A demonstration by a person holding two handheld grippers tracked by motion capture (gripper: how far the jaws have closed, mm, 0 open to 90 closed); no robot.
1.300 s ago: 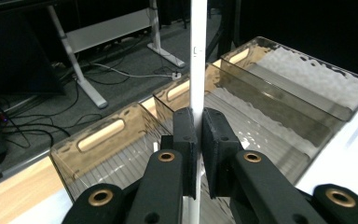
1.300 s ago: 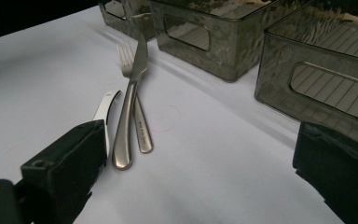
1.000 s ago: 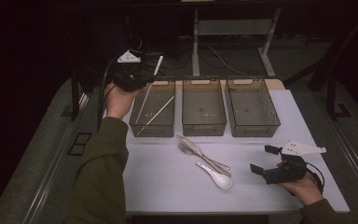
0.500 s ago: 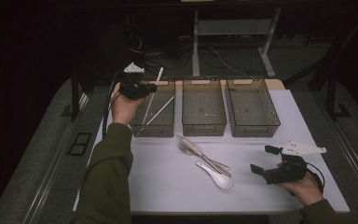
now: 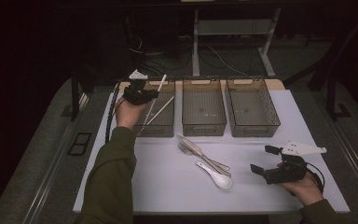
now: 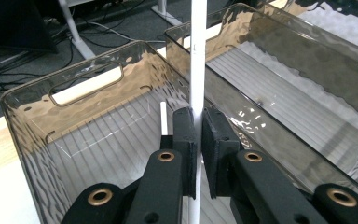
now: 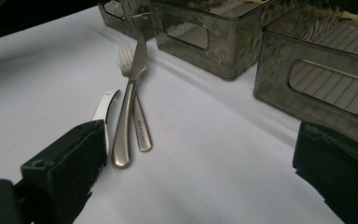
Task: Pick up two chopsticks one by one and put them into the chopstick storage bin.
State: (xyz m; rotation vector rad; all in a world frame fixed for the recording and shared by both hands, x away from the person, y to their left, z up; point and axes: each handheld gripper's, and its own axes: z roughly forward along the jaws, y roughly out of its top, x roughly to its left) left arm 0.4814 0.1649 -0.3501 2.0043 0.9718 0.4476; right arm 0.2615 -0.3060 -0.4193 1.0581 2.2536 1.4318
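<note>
The white chopstick [image 6: 197, 70] sits pinched upright between my left gripper [image 6: 198, 140] pads, which are clamped tight on it, its lower end down inside the leftmost bin [image 5: 165, 127], where a second chopstick [image 5: 160, 111] already lies aslant. I judge this to be the drop-off step: next I need to lower a touch, then part the jaws so the stick falls beside its mate, not over the rim. My right gripper [image 5: 262, 159] hangs with jaws wide and empty near the knife [image 7: 129, 107], fork [image 7: 135, 100] and spoon [image 5: 216, 176] on the table [image 5: 168, 186].
</note>
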